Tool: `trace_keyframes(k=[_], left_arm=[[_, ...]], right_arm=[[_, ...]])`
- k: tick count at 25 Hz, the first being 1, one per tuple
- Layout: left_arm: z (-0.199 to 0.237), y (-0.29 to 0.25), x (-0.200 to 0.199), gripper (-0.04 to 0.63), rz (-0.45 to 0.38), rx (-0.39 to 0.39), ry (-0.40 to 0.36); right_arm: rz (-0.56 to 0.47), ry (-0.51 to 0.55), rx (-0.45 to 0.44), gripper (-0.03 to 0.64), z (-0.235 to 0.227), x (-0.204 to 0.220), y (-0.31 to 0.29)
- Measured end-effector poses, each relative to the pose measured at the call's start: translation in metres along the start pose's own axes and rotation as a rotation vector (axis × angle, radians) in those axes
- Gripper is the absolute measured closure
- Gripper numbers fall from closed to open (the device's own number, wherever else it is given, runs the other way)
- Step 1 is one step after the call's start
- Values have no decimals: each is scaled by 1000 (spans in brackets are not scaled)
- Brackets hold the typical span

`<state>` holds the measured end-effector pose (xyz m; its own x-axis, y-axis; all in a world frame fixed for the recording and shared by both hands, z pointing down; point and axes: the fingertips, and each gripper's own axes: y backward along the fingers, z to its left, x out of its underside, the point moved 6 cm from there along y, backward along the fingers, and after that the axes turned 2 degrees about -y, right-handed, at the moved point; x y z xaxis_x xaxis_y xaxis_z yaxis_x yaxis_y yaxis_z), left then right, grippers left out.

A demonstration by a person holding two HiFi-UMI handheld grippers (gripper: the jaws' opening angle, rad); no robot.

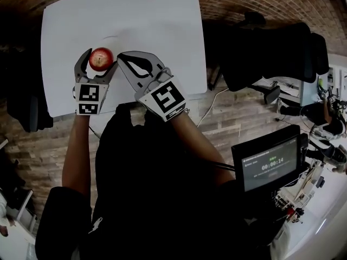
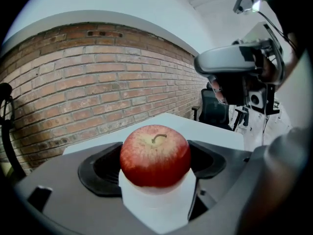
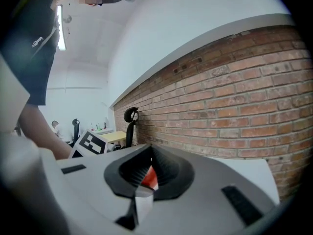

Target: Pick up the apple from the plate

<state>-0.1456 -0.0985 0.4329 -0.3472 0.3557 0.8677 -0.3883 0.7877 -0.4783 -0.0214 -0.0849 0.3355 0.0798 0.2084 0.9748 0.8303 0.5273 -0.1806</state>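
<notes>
1. Dark-clothed person's torso hides the white rectangular table's near edge.
2. Left gripper clasps the round red apple above the table; whether the apple touches the table is unclear.
3. Right gripper, jaws pressed together, sits just beside the apple; white tabletop stretches beyond.

Left gripper jaws closed against apple, one each side. Right gripper jaws together, empty, tips just beside left gripper. Forearms reach forward.
</notes>
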Motion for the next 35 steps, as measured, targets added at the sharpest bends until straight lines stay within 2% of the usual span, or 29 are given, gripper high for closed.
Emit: trace_keyframes(k=[13,18,35], left_arm=[[-4,65,-33,183,-62,-38,3],[-5,76,-44,183,-100,-57,8],[-14,111,-50,183,-145,-75,11]], right_arm=[[-34,34,-39,614,27,-25,12],[-52,9,-55,614,26,-27,17],[-64,88,-118,615,42,-39,9]])
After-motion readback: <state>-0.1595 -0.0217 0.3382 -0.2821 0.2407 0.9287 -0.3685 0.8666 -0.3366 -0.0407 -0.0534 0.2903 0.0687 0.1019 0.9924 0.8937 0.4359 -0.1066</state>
